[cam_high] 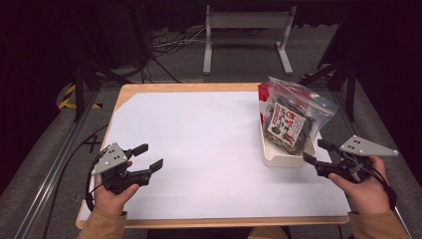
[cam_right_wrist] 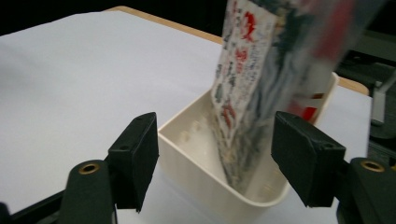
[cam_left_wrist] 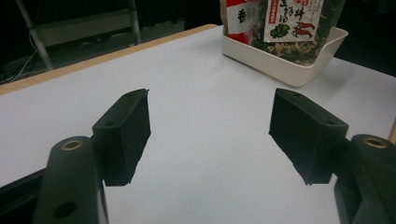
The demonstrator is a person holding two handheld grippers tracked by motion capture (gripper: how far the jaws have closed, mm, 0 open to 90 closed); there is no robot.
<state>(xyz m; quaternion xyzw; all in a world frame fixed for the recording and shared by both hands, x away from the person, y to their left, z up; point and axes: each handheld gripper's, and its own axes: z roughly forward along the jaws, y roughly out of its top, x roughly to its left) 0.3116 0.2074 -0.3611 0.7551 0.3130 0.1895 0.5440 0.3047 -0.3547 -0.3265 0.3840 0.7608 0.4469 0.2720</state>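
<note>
White paper covers the wooden table [cam_high: 124, 92], and a cream tray [cam_high: 283, 158] sits at its right side — a clear bag of dried food [cam_high: 291, 117] stands upright in it. Just beside the tray's near corner, the right gripper [cam_high: 314, 152] has its jaws spread wide, holding nothing. At the near left, well apart, the left gripper [cam_high: 150, 156] is likewise agape — empty.
</note>
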